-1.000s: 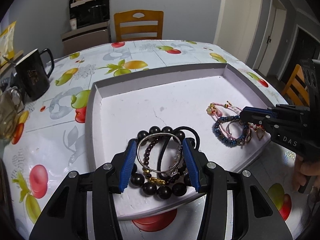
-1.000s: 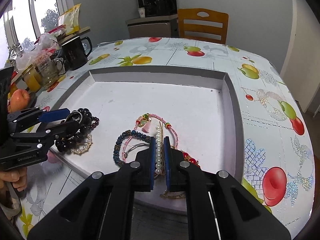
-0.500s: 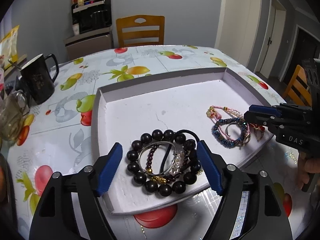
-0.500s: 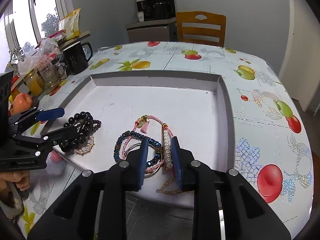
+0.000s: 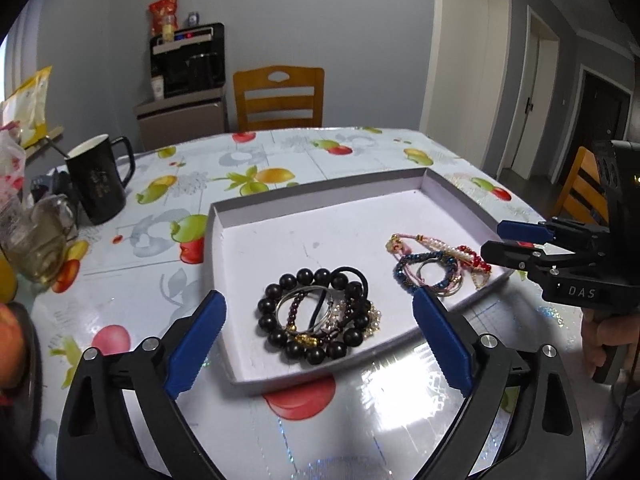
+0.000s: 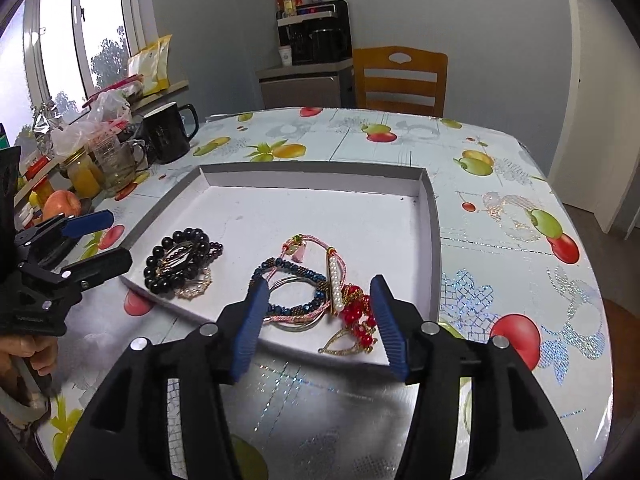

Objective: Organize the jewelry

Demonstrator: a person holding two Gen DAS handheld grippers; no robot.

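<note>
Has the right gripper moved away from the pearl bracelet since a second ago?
Yes. The right gripper has backed toward the tray's near edge; its fingers, just opening, no longer pinch the pearl bracelet.

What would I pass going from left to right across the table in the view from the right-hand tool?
Orange-filled jar → glass cup → black mug → dark bead bracelets → blue bead bracelet → pearl bar → red beads → tray's right wall.

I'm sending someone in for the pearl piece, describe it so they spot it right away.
Look in the shallow white tray on the fruit-print table. In its colourful heap nearest the right hand-held gripper lies the pearl bar: one straight gold-edged row of white pearls, unlike the round bracelets around it.
</note>
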